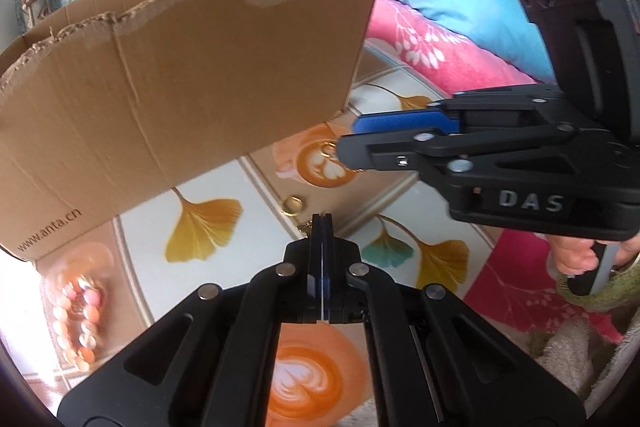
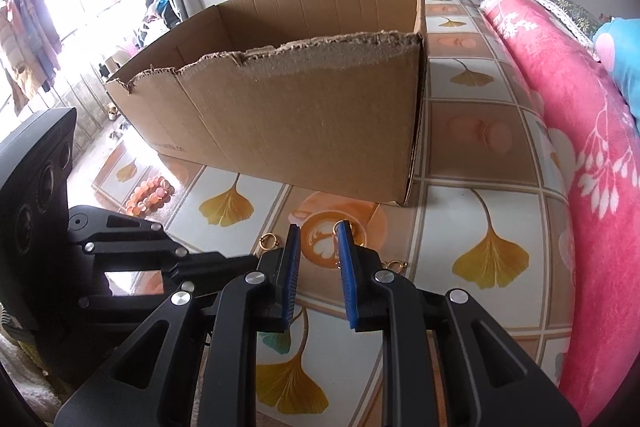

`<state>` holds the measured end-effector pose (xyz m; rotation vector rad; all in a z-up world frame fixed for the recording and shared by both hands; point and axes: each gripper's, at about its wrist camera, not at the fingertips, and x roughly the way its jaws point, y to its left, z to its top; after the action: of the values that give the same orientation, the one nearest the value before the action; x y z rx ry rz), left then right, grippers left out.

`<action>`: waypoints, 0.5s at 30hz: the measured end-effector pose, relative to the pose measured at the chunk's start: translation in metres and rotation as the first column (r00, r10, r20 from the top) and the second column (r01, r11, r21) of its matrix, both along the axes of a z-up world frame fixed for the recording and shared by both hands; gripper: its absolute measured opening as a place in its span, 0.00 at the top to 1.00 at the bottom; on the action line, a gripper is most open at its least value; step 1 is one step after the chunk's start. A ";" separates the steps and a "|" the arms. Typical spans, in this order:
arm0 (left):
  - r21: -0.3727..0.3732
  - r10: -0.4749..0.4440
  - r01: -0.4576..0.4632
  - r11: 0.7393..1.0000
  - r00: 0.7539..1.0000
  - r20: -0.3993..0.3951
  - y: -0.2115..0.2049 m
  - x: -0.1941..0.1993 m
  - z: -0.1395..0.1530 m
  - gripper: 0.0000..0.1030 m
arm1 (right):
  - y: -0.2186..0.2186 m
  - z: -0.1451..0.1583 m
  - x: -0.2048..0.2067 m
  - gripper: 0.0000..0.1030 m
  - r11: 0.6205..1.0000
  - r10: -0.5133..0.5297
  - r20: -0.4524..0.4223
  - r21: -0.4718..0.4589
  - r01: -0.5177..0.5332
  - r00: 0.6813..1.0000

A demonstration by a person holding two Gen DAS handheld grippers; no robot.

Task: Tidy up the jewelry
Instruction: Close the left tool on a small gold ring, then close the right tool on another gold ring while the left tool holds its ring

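Holds the left tongs pinched shut right behind the gold ring on the desk, nearer than the right tongs, a little open and empty, off to one side.

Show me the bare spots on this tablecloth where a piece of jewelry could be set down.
Free: the tablecloth between the cardboard box and the pink blanket, and the stretch right of the right gripper. Crowded: in front of the box, where the bead bracelet, the gold ring, a gold chain and both grippers, left gripper included, sit close.
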<state>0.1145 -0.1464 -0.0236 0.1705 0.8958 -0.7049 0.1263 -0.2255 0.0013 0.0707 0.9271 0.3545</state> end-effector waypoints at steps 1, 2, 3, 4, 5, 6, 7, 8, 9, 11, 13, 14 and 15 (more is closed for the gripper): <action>-0.005 -0.003 0.003 1.000 1.000 -0.003 0.000 -0.001 0.000 1.00 | 0.001 -0.001 0.001 0.81 1.000 0.009 -0.003 0.002 -0.009 1.000; -0.007 -0.006 0.006 1.000 1.000 -0.003 -0.001 -0.002 -0.001 1.00 | 0.003 -0.002 0.002 0.81 1.000 0.016 -0.005 0.002 -0.016 1.000; -0.008 -0.012 0.012 1.000 1.000 -0.005 -0.001 -0.003 -0.001 1.00 | 0.005 -0.004 0.003 0.81 1.000 0.027 -0.012 -0.006 -0.027 1.000; -0.005 -0.016 0.016 1.000 1.000 -0.005 -0.002 -0.004 -0.001 1.00 | 0.006 -0.006 0.004 0.81 0.999 0.028 -0.017 -0.014 -0.029 0.999; -0.004 -0.018 0.018 1.000 1.000 -0.005 -0.002 -0.004 -0.001 1.00 | 0.007 -0.008 0.005 0.81 0.999 0.026 -0.026 -0.026 -0.027 0.999; -0.004 -0.020 0.020 1.000 1.000 -0.005 -0.001 -0.004 -0.001 1.00 | 0.007 -0.012 0.006 0.81 0.999 0.017 -0.043 -0.043 -0.019 0.999; -0.004 -0.019 0.019 1.000 1.000 0.000 0.000 -0.005 0.000 1.00 | 0.006 -0.014 0.007 0.81 0.999 0.009 -0.057 -0.051 -0.012 0.998; -0.005 -0.017 0.017 1.000 1.000 0.007 0.000 -0.005 0.001 1.00 | 0.002 -0.014 0.005 0.81 0.999 0.000 -0.058 -0.047 -0.003 0.998; -0.007 -0.013 0.014 1.000 1.000 0.017 0.002 -0.005 0.003 1.00 | 0.000 -0.013 0.005 0.81 0.999 -0.007 -0.062 -0.048 0.004 0.998; -0.008 0.002 -0.002 1.000 0.999 0.036 0.006 -0.003 0.007 0.99 | -0.005 -0.012 0.003 0.81 0.997 -0.030 -0.063 -0.073 0.025 0.998; -0.014 0.024 -0.023 1.000 0.999 0.048 0.009 0.002 0.010 0.89 | -0.010 -0.012 0.002 0.81 0.996 -0.046 -0.066 -0.080 0.040 0.997; -0.012 0.032 -0.031 0.999 0.998 0.051 0.011 0.004 0.011 0.84 | -0.012 -0.011 0.002 0.81 0.996 -0.053 -0.070 -0.075 0.048 0.996; -0.006 0.042 -0.042 0.999 0.998 0.056 0.010 0.007 0.011 0.74 | -0.014 -0.011 0.002 0.81 0.996 -0.058 -0.073 -0.067 0.053 0.996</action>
<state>0.1213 -0.1361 -0.0125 0.1658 0.8418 -0.6606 0.1284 -0.2399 -0.0097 0.0504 1.0080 0.2715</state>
